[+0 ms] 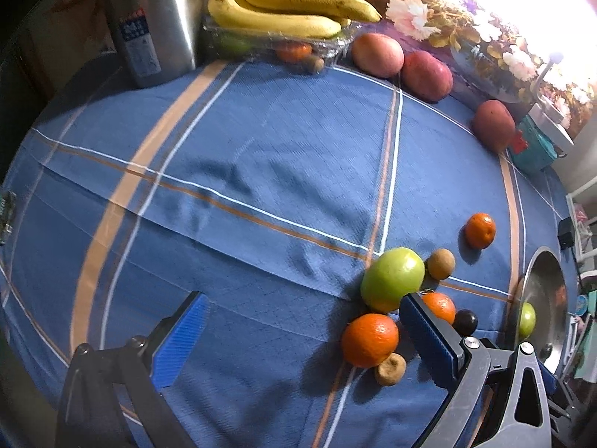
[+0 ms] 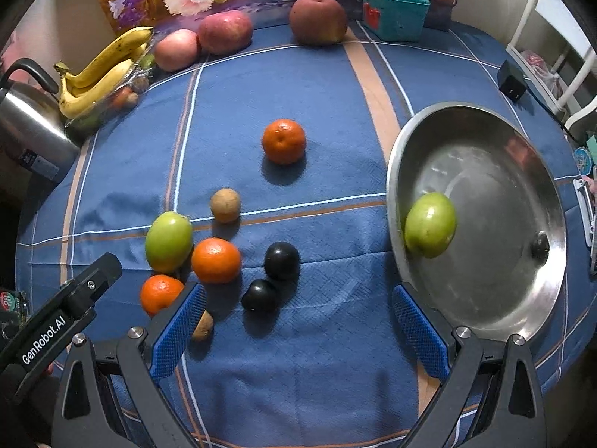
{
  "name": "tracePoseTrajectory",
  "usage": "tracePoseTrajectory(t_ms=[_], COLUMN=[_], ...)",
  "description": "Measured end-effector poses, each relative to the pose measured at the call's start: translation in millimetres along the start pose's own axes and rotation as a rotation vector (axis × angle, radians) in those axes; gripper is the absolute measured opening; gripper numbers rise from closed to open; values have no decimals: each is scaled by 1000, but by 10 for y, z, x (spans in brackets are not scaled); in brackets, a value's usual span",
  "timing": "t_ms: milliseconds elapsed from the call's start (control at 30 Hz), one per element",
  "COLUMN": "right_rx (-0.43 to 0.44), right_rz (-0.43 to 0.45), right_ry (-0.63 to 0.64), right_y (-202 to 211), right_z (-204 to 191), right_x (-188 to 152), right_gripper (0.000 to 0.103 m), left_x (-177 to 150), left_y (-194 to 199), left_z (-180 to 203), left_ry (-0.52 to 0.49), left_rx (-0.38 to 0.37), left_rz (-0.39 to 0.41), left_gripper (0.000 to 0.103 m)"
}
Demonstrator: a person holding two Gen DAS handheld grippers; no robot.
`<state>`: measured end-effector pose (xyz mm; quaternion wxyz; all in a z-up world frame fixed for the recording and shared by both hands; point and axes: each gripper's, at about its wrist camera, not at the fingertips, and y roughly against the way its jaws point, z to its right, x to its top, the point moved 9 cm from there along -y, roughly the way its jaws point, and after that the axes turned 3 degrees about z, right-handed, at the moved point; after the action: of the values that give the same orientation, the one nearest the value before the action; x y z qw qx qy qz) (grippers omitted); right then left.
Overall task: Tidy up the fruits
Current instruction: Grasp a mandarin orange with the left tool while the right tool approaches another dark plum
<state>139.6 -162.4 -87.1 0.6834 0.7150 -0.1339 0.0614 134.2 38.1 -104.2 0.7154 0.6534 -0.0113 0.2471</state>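
Loose: three oranges (image 2: 284, 141), two plums (image 2: 281, 260), two kiwis (image 2: 225, 205).

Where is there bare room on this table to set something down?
Bare cloth lies between the kettle and the green apple, and between the lone orange and the red apples. The metal bowl holds one green fruit. It is crowded around the two dark plums.

White "GenRobot.AI" on the left gripper's black body (image 2: 56, 332), kettle label (image 1: 140, 46) print unreadable
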Motion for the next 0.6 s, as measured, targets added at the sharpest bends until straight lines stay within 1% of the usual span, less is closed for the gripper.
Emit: tracePoseTrajectory(t_ms=[133,300,367,467,567,600], right_rx=[-16,15,26,48,74,85], right_rz=[8,31,42,53,61,61], right_ry=[-11,-68,-74,-78,-76,-74], right_y=[-5,42,60,69,76,73], right_z=[78,188,195,189,156,136], right_x=[17,44,64,86,103,111], right_gripper=[100,100,100,99,90,88], left_x=[-49,-121,-151,-187,-211,-235], left_y=[-95,-169,-187,-203,-219,-225], left_z=[29,143,200,233,280,294], left_ry=[4,-37,-50,-44,-42,-43], left_rx=[-19,-27,-42,-56,-74,-81], left_rz=[-24,-53,-66,-78,-92,-97], left_gripper=[103,103,102,100,92,89])
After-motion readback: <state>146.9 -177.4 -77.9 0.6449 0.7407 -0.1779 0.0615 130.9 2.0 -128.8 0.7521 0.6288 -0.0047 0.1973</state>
